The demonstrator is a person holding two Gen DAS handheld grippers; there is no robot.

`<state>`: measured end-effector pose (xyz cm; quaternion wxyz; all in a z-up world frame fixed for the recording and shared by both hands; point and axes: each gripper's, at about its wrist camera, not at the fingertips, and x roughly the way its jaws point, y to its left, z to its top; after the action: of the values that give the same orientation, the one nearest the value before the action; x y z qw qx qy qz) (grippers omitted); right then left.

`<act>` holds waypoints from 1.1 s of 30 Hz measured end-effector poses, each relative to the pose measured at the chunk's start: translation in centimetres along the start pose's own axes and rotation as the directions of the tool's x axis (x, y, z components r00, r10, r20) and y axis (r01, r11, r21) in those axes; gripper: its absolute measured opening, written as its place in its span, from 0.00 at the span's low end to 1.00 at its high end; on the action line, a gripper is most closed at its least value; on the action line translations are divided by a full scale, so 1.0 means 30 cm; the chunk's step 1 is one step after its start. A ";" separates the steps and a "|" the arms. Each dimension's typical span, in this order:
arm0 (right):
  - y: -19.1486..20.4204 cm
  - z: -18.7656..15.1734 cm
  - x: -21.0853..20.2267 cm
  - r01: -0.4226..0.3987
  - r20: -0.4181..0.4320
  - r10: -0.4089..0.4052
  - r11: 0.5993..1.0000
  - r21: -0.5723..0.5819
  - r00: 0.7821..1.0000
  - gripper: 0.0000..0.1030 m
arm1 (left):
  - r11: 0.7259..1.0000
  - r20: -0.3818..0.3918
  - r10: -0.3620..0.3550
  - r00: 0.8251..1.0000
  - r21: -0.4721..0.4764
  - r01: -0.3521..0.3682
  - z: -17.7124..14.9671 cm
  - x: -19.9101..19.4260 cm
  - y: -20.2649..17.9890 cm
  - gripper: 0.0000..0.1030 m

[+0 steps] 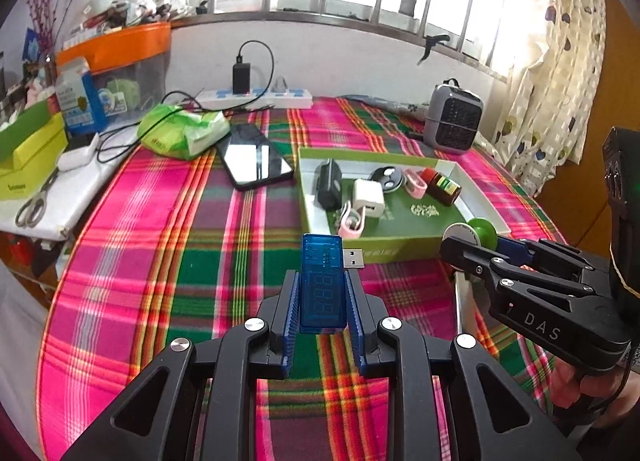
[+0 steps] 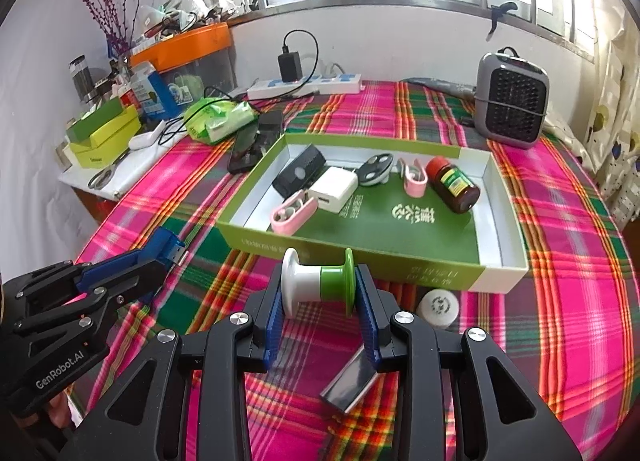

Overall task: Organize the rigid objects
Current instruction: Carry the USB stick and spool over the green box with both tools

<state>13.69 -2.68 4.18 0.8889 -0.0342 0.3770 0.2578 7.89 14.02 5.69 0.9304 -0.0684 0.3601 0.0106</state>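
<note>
My left gripper [image 1: 322, 281] is shut on a translucent blue USB meter [image 1: 322, 277], held above the plaid cloth with its metal plug pointing right. In the right wrist view the same meter [image 2: 168, 247] shows at the left. My right gripper [image 2: 319, 285] is shut on a white and green spool [image 2: 318, 281], held crosswise just before the near wall of the green tray [image 2: 360, 259]. The tray [image 1: 394, 251] holds a black adapter [image 2: 298, 171], a white charger [image 2: 334, 189], two pink clips, a round key fob [image 2: 375, 169] and a brown bottle [image 2: 452, 185].
On the cloth near the right gripper lie a white round lid [image 2: 438, 307] and a dark flat rectangular piece [image 2: 350, 383]. A phone [image 1: 256, 159], a green packet [image 1: 182, 133], a power strip [image 1: 256, 97] and a grey heater [image 1: 452, 119] stand beyond the tray. Clutter fills the left side table.
</note>
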 end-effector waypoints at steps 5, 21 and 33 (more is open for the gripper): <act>-0.023 0.027 -0.015 0.011 0.017 -0.011 1.000 0.004 1.000 0.33 | 1.000 0.015 -0.016 1.000 0.019 0.015 0.042 0.007 -0.028 0.21; -0.177 0.107 -0.004 0.066 0.023 -0.068 0.996 0.059 0.997 0.33 | 0.994 -0.022 -0.097 0.995 0.047 0.098 0.174 0.133 -0.107 0.21; -0.290 0.139 0.057 0.088 -0.009 -0.088 0.992 0.090 0.996 0.33 | 0.993 -0.057 -0.096 0.994 0.064 0.099 0.272 0.285 -0.139 0.21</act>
<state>21.61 -8.41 4.81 0.8990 -0.0113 0.3888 0.2011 19.94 10.74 6.41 0.9214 -0.0552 0.3816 -0.0486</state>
